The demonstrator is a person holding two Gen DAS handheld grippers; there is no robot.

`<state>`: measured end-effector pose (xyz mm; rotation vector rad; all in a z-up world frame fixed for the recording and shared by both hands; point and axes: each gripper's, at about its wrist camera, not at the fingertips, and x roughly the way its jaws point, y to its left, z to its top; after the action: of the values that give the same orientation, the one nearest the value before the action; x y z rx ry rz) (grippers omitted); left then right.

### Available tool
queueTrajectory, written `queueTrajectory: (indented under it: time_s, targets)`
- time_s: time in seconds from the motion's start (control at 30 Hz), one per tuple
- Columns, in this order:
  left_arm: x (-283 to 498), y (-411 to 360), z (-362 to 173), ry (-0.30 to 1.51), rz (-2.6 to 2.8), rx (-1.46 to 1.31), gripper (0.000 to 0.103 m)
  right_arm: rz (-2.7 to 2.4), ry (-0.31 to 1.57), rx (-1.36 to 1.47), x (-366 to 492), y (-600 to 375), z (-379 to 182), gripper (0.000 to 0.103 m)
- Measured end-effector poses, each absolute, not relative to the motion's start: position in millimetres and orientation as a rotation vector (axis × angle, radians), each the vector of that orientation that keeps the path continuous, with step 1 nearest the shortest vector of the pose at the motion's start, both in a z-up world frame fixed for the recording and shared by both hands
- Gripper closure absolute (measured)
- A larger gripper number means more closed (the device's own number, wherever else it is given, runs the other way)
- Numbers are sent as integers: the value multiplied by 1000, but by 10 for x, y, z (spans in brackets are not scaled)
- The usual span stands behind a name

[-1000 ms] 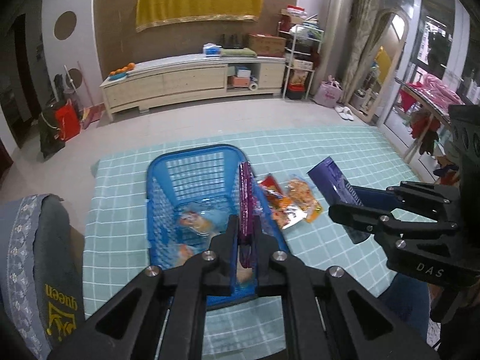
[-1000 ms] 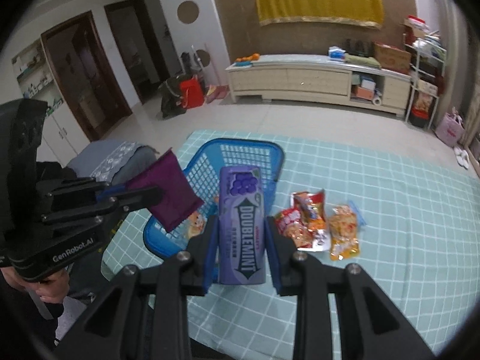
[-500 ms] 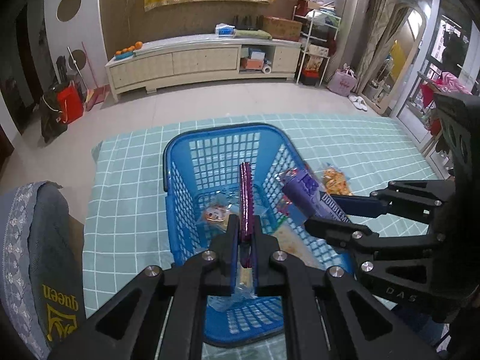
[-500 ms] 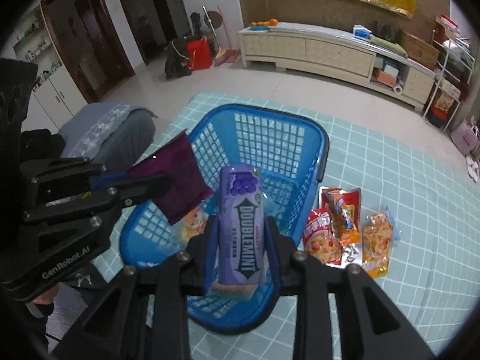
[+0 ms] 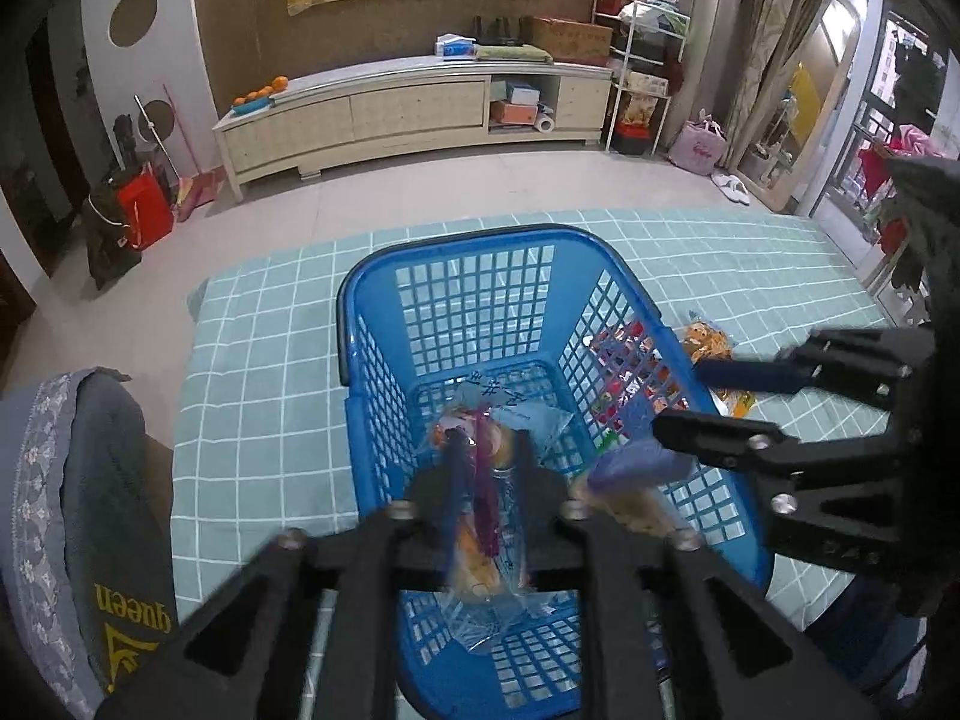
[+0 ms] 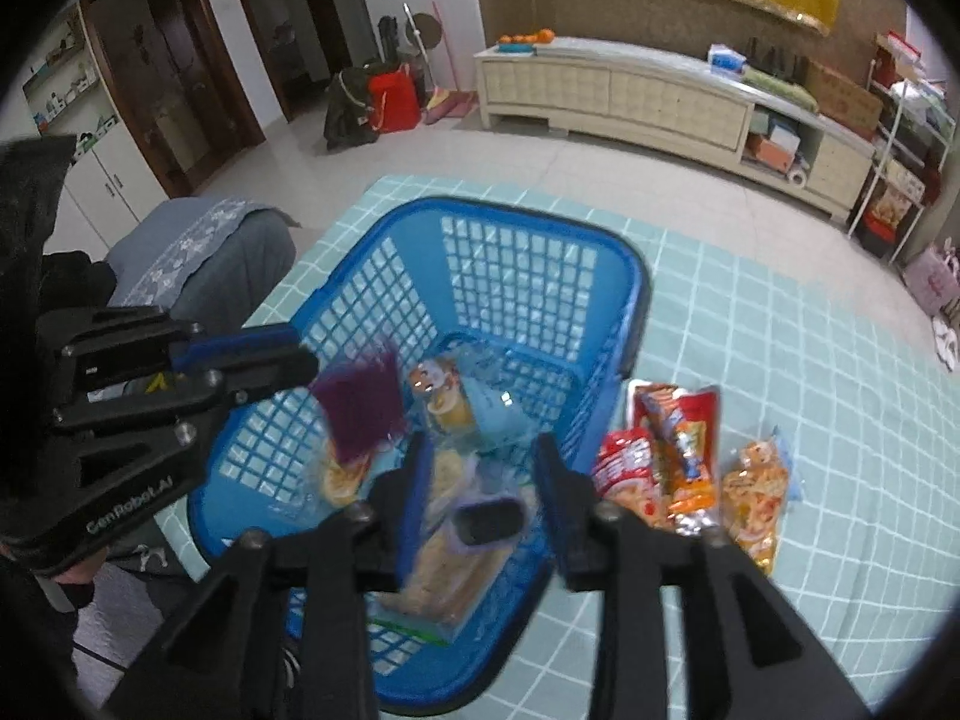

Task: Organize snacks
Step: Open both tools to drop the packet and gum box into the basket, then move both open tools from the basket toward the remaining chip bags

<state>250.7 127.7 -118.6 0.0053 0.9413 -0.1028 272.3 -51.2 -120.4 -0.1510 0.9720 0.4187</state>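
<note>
Both grippers are held over the blue basket [image 6: 624, 276], jaws just opened. The purple packet [image 6: 359, 414] is let go by the left gripper [image 5: 485, 495], the gum pack [image 6: 487, 521] by the right gripper [image 6: 480, 477]; both are dropping in. Three foil snack bags [image 6: 678, 456] are left on the cloth beside the basket (light, crinkly, prob. slippery) and are best pinched at an edge seam.

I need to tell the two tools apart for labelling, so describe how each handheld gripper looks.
Both are matte black frames with triangular cut-outs, silver screw heads and blue pads inside the fingers. The left gripper, seen from the right wrist camera, bears white "GenRobot.AI" lettering on its side. The right gripper, seen from the left wrist camera, shows only faint, unreadable lettering. No cables show.
</note>
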Motion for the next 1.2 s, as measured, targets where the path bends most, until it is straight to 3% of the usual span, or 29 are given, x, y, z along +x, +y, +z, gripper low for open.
queueTrajectory:
  time_s: [0.03, 0.1, 0.17, 0.47, 0.8, 1.2]
  targets:
    - [2490, 1288, -1176, 939, -98, 1, 69, 414, 961, -146, 2713, -545, -1175, 30]
    - [2453, 1297, -1137, 934, -80, 0, 60, 410, 945, -132, 2688, -623, -1103, 24]
    - [2422, 1289, -1090, 927, -70, 4, 46, 396, 935, -138, 2668, -701, -1041, 23]
    - [2272, 833, -779, 861, -126, 76, 25, 316, 900, -109, 2564, -1345, -751, 16]
    - [2413, 127, -756, 869, -155, 91, 22, 258, 919, -63, 2556, -2101, -713, 16]
    - [2931, -540, -1042, 1004, -128, 35, 22, 195, 958, -43, 2701, -2754, -925, 16]
